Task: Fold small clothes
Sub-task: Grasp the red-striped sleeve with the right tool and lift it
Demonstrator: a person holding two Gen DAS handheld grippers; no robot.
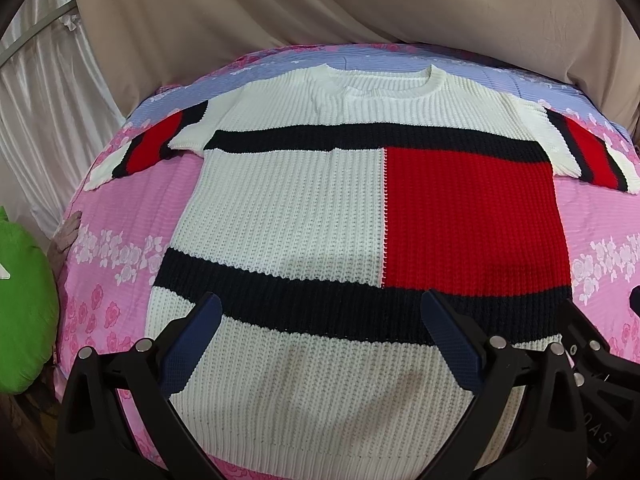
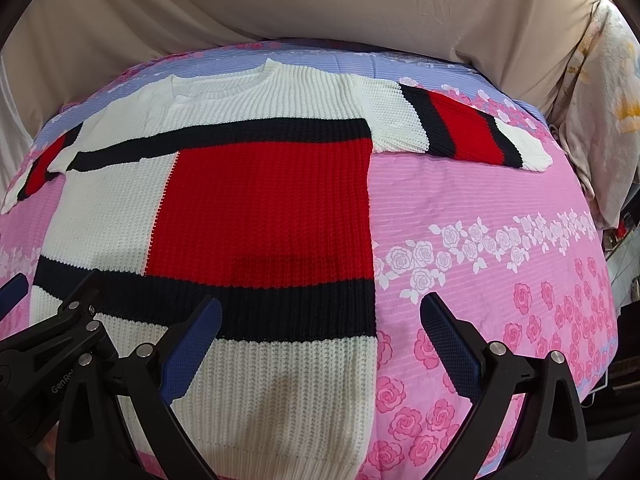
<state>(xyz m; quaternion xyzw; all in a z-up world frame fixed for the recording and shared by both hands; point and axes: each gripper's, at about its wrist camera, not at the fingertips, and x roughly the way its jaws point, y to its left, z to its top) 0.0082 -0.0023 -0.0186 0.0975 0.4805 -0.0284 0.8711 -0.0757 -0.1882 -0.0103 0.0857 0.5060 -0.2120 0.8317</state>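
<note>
A knitted sweater (image 1: 304,208) in white, red and navy blocks lies flat, front up, on a pink floral bedsheet (image 1: 116,264), collar far from me and both sleeves spread outward. My left gripper (image 1: 322,340) is open and empty above the sweater's lower hem. My right gripper (image 2: 322,340) is open and empty above the hem's right corner, its left finger over the sweater (image 2: 256,200) and its right finger over the bare sheet (image 2: 500,208). Each gripper shows at the edge of the other's view.
A beige drape (image 1: 320,8) hangs behind the bed. A green cushion (image 1: 24,312) lies at the bed's left edge. A pale floral pillow (image 2: 600,100) leans at the far right. White curtains (image 1: 36,80) hang at left.
</note>
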